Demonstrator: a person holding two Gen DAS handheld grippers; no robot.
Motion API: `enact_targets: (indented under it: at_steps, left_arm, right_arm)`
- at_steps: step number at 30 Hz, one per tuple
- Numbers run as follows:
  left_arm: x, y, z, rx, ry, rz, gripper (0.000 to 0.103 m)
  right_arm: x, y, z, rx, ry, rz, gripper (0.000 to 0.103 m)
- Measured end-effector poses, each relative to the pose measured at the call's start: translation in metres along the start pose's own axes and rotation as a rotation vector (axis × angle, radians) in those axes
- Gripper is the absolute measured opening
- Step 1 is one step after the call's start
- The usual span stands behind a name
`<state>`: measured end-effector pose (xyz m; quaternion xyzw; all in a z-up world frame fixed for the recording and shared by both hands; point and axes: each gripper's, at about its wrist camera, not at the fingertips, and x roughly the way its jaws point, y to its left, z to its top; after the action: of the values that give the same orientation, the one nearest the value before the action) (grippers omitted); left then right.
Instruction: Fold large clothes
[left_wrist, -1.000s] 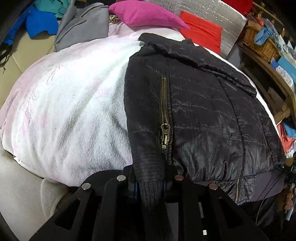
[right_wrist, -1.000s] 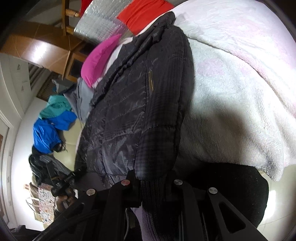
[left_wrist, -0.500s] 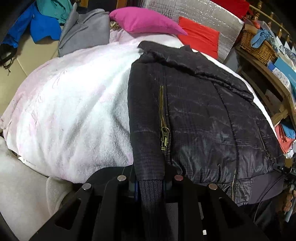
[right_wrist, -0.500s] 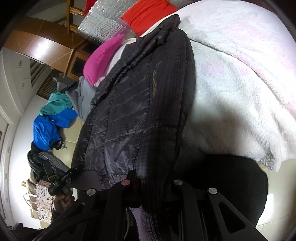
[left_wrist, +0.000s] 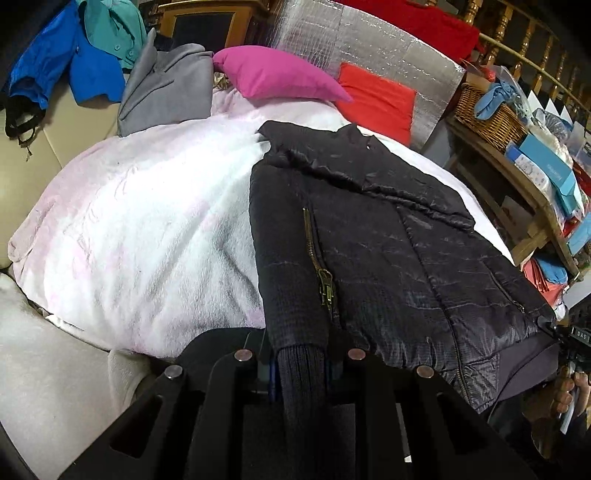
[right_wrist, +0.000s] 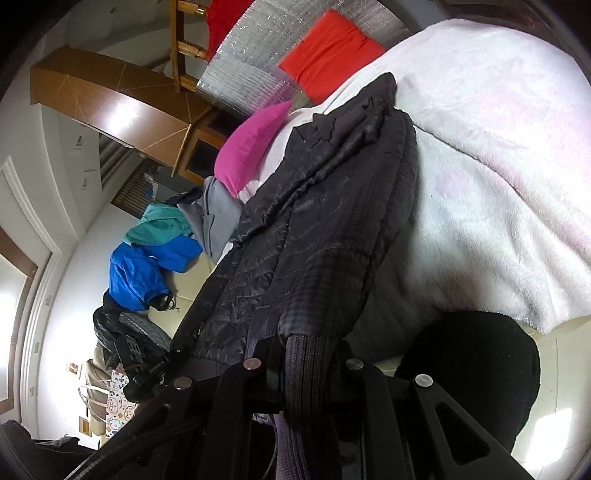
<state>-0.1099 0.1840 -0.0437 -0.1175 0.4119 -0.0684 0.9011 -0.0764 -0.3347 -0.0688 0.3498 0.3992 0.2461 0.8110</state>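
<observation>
Up close in the left wrist view, the left gripper (left_wrist: 300, 363) has its jaws drawn narrow around the ribbed knit cuff (left_wrist: 300, 373) of a black quilted jacket (left_wrist: 388, 251), the pads pinching the cuff from both sides. The jacket lies spread on a white fleece blanket (left_wrist: 140, 236) covering the bed, its collar toward the far edge and its hem hanging off the near edge — a brass zipper (left_wrist: 320, 266) runs along the sleeve. A magenta pillow (left_wrist: 277, 75) and a red cushion (left_wrist: 376, 101) sit at the bed's far edge, and the right gripper shows at the frame's right edge. Seen from the right wrist, the right gripper (right_wrist: 308, 367) likewise clamps narrowly on the other ribbed cuff (right_wrist: 306, 373), the sleeve running away over the blanket (right_wrist: 498, 177) — the magenta pillow (right_wrist: 251, 147) lies beyond.
</observation>
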Motion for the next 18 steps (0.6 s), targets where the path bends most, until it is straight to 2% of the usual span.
enact_targets:
  at_steps: [5,18]
  left_arm:
    - [-0.008,0.005,-0.003,0.001,0.002,-0.005,0.019]
    - [-0.020,0.018,0.015,0.018,-0.020,-0.038,0.019]
  right_arm:
    - [-0.009,0.004,-0.006,-0.007,-0.001,0.004,0.014]
    - [-0.033,0.019,-0.003,-0.036,-0.016,0.028,0.014]
